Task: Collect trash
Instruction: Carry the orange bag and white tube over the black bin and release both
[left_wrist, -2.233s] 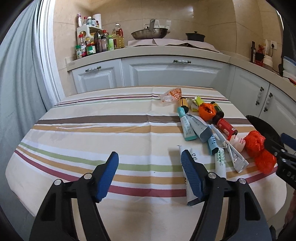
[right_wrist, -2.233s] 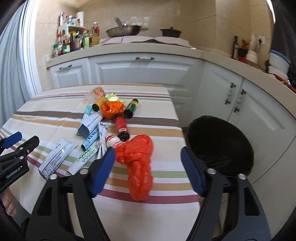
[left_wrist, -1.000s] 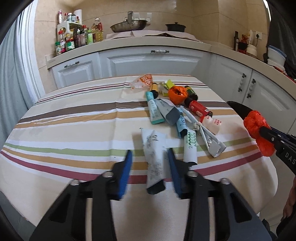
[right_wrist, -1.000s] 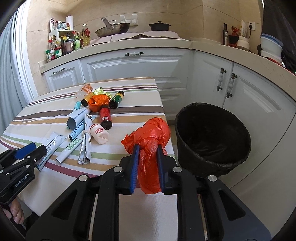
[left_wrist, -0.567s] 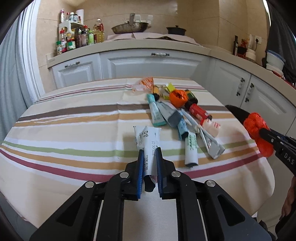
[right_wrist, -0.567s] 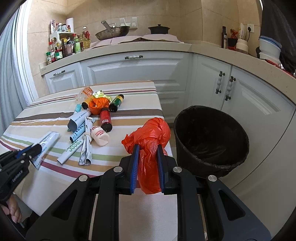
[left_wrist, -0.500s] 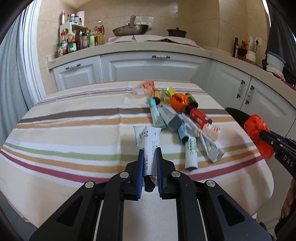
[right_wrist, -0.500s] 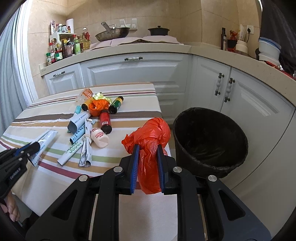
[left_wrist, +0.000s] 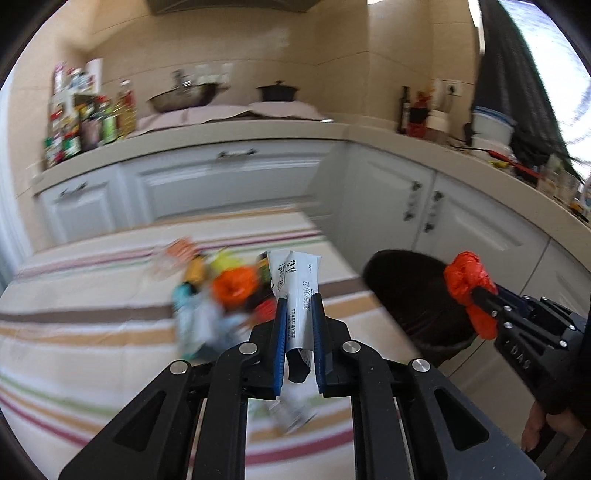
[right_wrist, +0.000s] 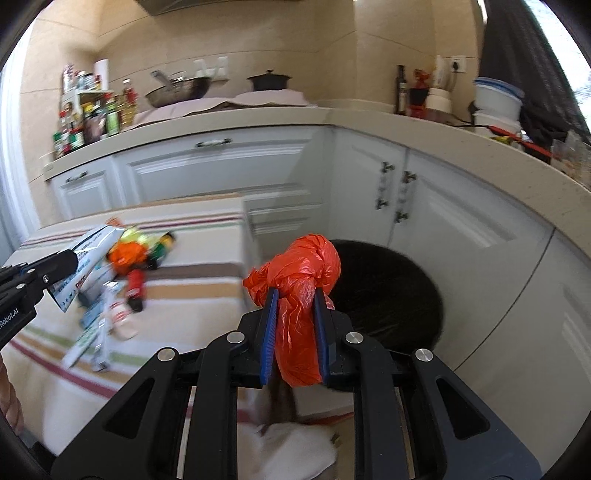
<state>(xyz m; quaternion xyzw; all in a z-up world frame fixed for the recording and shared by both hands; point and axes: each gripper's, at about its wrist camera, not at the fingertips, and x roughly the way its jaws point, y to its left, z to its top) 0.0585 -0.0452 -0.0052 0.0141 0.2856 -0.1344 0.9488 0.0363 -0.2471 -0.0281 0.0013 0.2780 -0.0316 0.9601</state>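
My left gripper (left_wrist: 298, 306) is shut on a white squeezed tube (left_wrist: 295, 284), held up in the air above the striped table (left_wrist: 92, 332). The tube (right_wrist: 86, 254) and the left gripper (right_wrist: 70, 260) also show at the left of the right wrist view. My right gripper (right_wrist: 293, 299) is shut on a knotted orange plastic bag (right_wrist: 299, 280), held just left of the black-lined trash bin (right_wrist: 388, 291). From the left wrist view, the orange bag (left_wrist: 467, 280) hangs over the bin (left_wrist: 410, 295). A blurred pile of tubes, bottles and wrappers (left_wrist: 214, 291) lies on the table.
White cabinets (right_wrist: 221, 166) and a counter with a pan, a pot and condiment bottles (right_wrist: 92, 114) run behind the table and round to the right. A white cloth (right_wrist: 295, 450) lies low in the right wrist view. A person's hand (left_wrist: 535, 435) holds the right gripper.
Both grippers rose and swung right toward the bin. The left one lifted the white tube off the table; the right one carried the orange bag closer to the bin.
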